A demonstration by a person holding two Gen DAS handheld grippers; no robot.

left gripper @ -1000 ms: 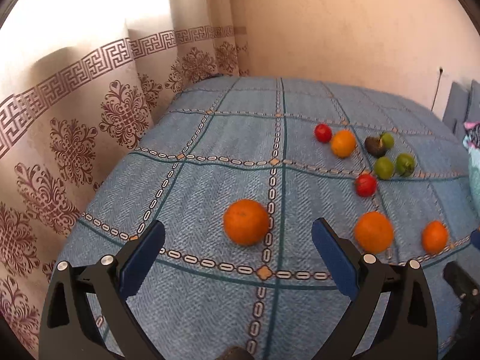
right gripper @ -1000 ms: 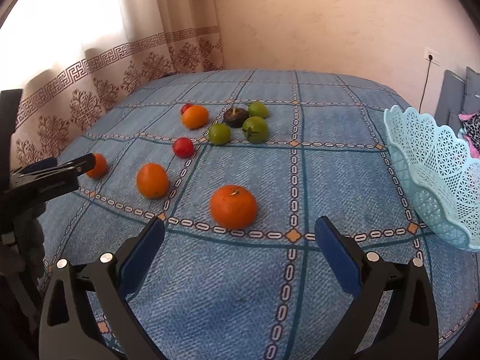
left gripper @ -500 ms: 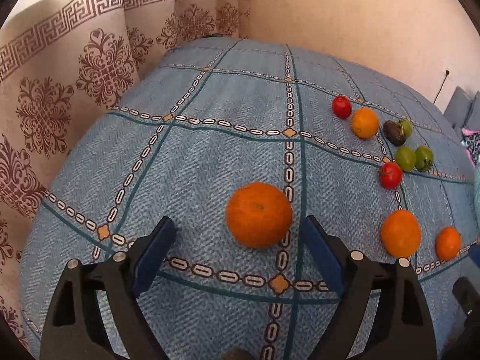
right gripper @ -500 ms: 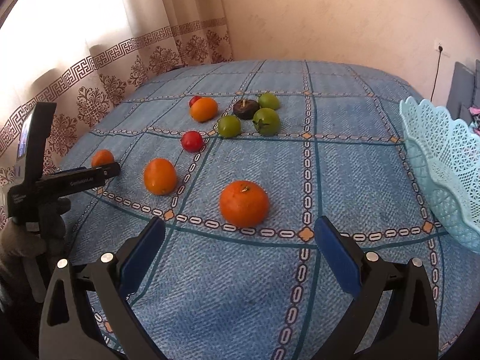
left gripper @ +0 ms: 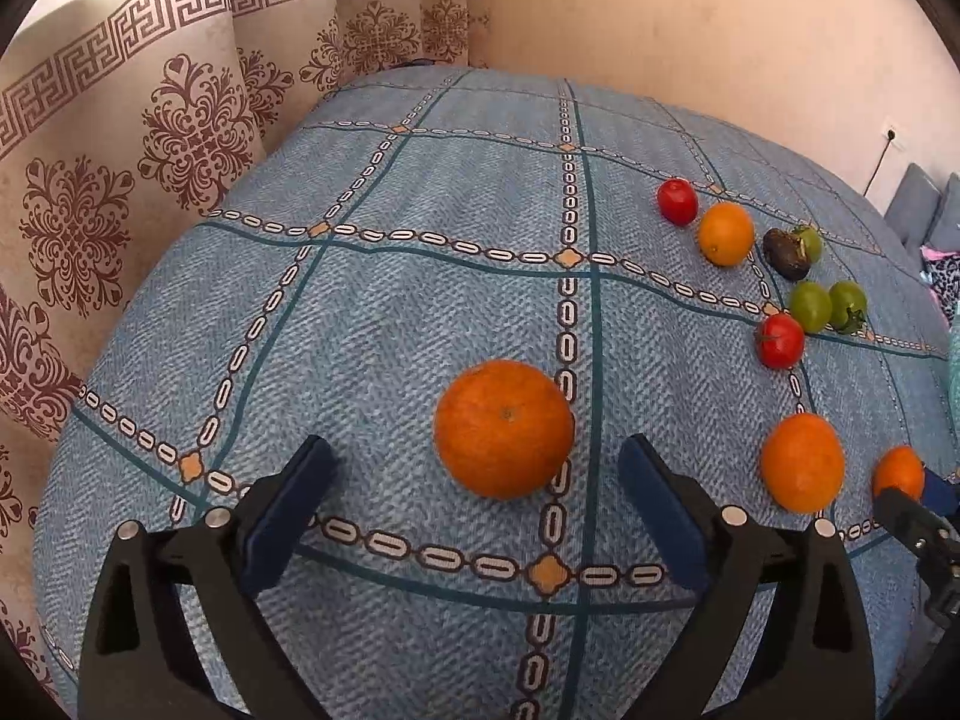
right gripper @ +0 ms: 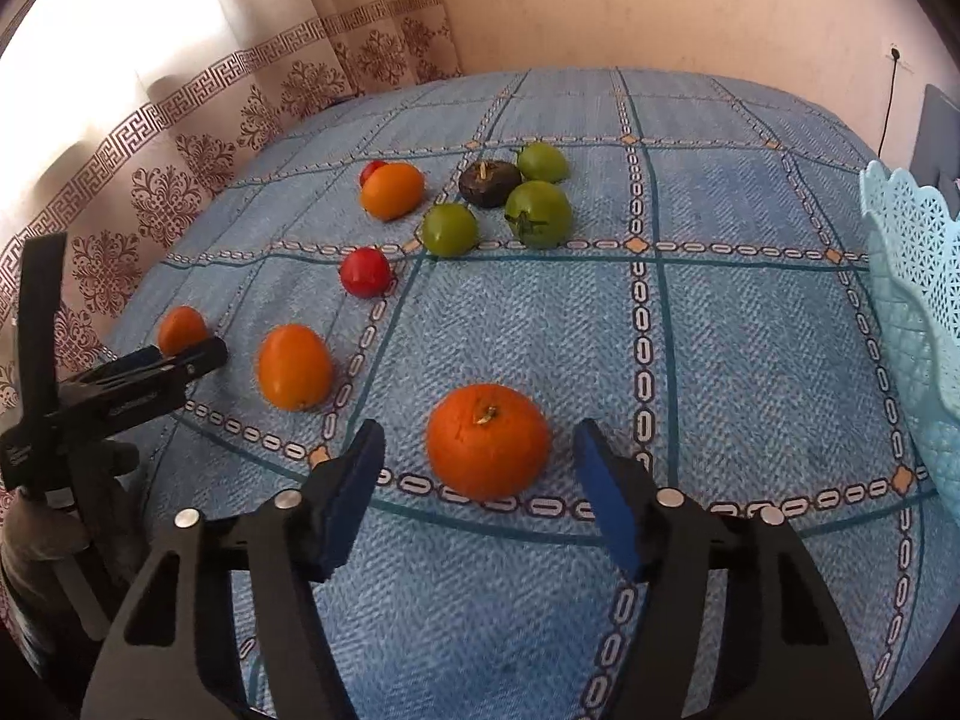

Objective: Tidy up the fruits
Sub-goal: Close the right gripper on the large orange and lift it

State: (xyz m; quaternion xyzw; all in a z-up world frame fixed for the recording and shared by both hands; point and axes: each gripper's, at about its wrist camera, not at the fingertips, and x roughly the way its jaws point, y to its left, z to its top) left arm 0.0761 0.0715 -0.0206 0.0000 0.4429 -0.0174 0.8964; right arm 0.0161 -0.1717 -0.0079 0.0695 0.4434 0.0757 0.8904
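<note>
Both the left gripper (left gripper: 474, 498) and right gripper (right gripper: 480, 480) gape around firm, round, dimpled-skinned oranges, the right's orange (right gripper: 488, 441) lying well left of the pale-blue lattice plastic basket (right gripper: 912, 300); each looks best gripped across its widest middle.

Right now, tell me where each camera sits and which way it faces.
Left wrist: on the left gripper, looking across the bed toward the curtain corner; own open fingers frame an orange; right gripper tip at right edge.
Right wrist: on the right gripper, facing the far wall, basket at right; open fingers frame another orange; left gripper at left.
Shared: the fruit cluster, including the red tomato.
</note>
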